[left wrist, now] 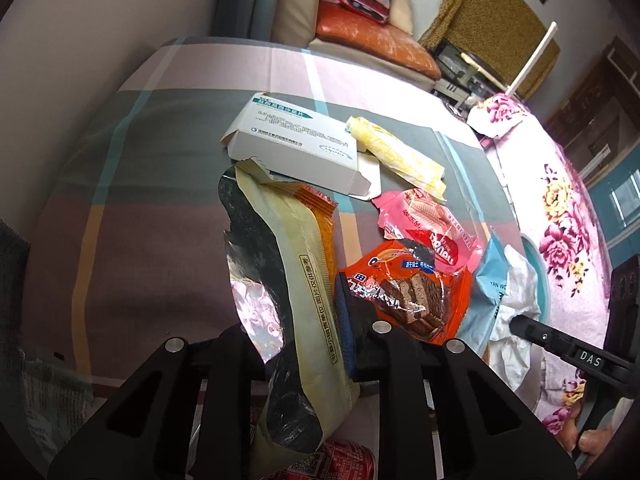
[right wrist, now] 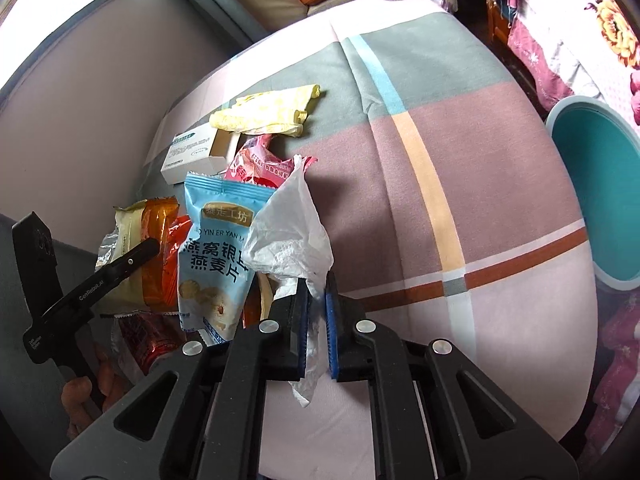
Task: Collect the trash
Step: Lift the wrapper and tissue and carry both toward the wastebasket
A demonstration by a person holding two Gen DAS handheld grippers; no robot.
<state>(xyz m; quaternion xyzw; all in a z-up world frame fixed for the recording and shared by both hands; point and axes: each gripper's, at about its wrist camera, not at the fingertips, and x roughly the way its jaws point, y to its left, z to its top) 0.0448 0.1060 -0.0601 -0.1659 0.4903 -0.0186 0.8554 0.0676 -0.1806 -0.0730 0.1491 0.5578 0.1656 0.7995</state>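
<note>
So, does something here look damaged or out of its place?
Yes. Torn, empty wrappers lie heaped on the checked cloth. The white medicine box lies with its end flaps open, and the cream-and-orange wrapper in the left gripper is ripped open to the foil.

Crumpled wrappers [left wrist: 404, 292] and a white medicine box [left wrist: 296, 148] (flaps open) litter the bedsheet.

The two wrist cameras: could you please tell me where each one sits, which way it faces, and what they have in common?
Left wrist: sits behind the left gripper, looking along its fingers at the cream-and-orange wrapper it grips; the right gripper's tip enters at right.
Right wrist: sits behind the right gripper, facing the striped cloth and teal bin; it pinches white plastic; the left gripper and a hand show at left.
Shared: white box, yellow wrapper, blue packet.
</note>
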